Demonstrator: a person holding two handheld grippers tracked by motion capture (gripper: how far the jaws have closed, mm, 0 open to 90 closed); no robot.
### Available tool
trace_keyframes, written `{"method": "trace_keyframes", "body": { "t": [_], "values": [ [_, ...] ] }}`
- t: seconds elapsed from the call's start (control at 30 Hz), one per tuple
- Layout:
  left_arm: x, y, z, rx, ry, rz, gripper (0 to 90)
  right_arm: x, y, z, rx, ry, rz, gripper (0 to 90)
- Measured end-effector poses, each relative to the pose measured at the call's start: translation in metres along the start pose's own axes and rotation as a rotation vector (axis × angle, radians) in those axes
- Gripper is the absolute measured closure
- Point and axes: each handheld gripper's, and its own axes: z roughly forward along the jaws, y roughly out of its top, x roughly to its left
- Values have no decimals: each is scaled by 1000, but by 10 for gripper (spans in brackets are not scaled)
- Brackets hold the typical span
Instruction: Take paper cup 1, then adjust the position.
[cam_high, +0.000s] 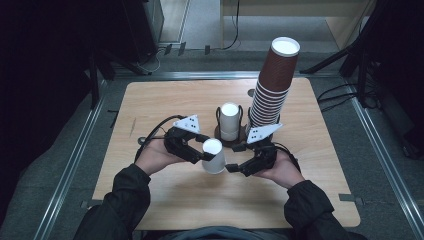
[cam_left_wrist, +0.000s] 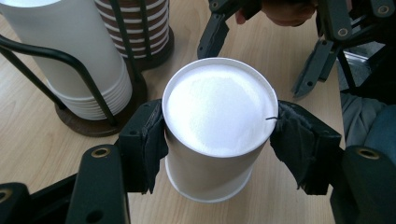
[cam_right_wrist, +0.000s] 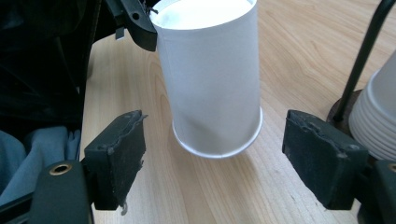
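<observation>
An upside-down white paper cup (cam_high: 213, 156) is near the table's middle front, its rim low and slightly tilted. My left gripper (cam_high: 206, 154) is shut on the white cup (cam_left_wrist: 217, 112), with a pad (cam_left_wrist: 145, 140) pressed against each side near its upturned base. My right gripper (cam_high: 235, 158) is open just right of it. In the right gripper view the cup (cam_right_wrist: 210, 84) stands beyond the open right gripper (cam_right_wrist: 215, 158), not touching either pad. Whether the rim touches the wood is unclear.
A stack of white cups (cam_high: 230, 122) sits in a black wire holder just behind the grippers. A tall stack of brown striped cups (cam_high: 274, 85) rises behind and to the right. The wooden table (cam_high: 165, 100) has bare room left and front.
</observation>
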Motion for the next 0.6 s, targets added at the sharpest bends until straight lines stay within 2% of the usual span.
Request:
{"method": "trace_keyframes", "body": {
  "t": [0.53,0.6],
  "values": [
    [-11,7,9,13,-42,51,364,2,2,18,29,39,-35,182],
    [-12,8,11,20,-49,60,364,3,2,19,37,49,-23,182]
  ]
}}
